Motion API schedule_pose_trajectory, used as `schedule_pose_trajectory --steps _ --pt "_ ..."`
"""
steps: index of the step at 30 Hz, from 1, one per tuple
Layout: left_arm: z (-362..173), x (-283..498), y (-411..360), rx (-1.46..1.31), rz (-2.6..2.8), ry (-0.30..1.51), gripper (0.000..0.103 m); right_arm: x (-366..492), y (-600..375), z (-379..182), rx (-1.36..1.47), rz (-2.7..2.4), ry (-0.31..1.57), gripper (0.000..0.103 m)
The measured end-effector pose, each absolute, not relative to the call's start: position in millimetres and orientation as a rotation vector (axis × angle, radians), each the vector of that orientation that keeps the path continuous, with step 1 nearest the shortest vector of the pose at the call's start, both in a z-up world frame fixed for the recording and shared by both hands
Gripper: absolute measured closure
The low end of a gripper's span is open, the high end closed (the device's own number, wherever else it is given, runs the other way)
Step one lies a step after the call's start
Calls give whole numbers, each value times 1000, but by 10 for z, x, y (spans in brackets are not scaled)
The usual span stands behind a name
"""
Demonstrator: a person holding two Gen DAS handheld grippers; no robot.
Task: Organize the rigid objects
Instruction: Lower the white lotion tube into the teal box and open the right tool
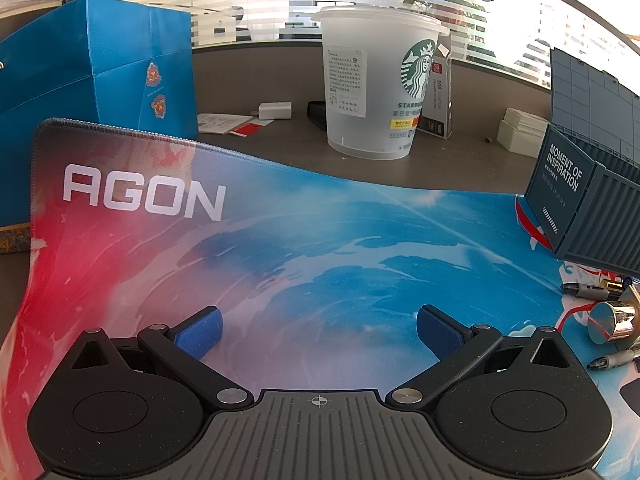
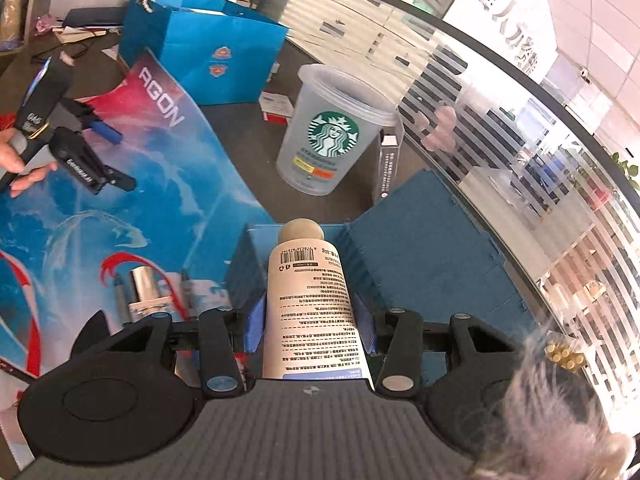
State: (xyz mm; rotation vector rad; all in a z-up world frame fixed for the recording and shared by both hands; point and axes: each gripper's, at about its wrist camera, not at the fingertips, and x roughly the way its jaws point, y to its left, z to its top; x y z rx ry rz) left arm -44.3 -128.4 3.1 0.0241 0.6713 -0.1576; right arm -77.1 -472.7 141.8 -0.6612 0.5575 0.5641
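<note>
- The room is an office with striped glass partitions behind a dark desk (image 1: 256, 72).
- An AGON mat (image 1: 280, 248) covers the near desk, with a blue bag (image 1: 96, 64) at far left.
- A blue container box (image 2: 420, 248) sits open at right, near a translucent cup (image 2: 328, 132).
- The right tool (image 2: 310, 316) grips a white tube (image 2: 312, 300) above that box.
- The left tool (image 1: 318, 334) hovers wide and empty over the mat.

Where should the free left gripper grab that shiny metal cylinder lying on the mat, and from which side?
Take the shiny metal cylinder across its round body, coming down from above with the fingers straddling it. It lies on its side on the mat, flat end facing the left gripper, so the curved sides are the graspable faces. Pens lie close on either side, so close carefully.
</note>
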Motion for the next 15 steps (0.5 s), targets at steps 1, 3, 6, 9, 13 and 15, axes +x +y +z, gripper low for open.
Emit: schedule_pose_trajectory --steps 1,3,6,9,13,15 --pt "31 -443 -1284 24 -158 671 0 -733 -4732 1415 -663 561 559 60" --pt "31 -443 -1283 25 -158 671 0 -660 -4742 1403 -664 560 569 60" --pt "23 -442 -1285 26 -159 672 0 -559 -4758 1373 -667 562 590 60" --pt "23 -442 -1286 26 -158 672 0 -455 -4782 1339 -668 563 612 60" --pt "23 -443 -1284 25 -158 671 0 -293 -4827 1280 -660 573 649 60" --pt "24 -443 -1286 25 -158 671 0 -215 -4847 1250 -652 580 669 60"
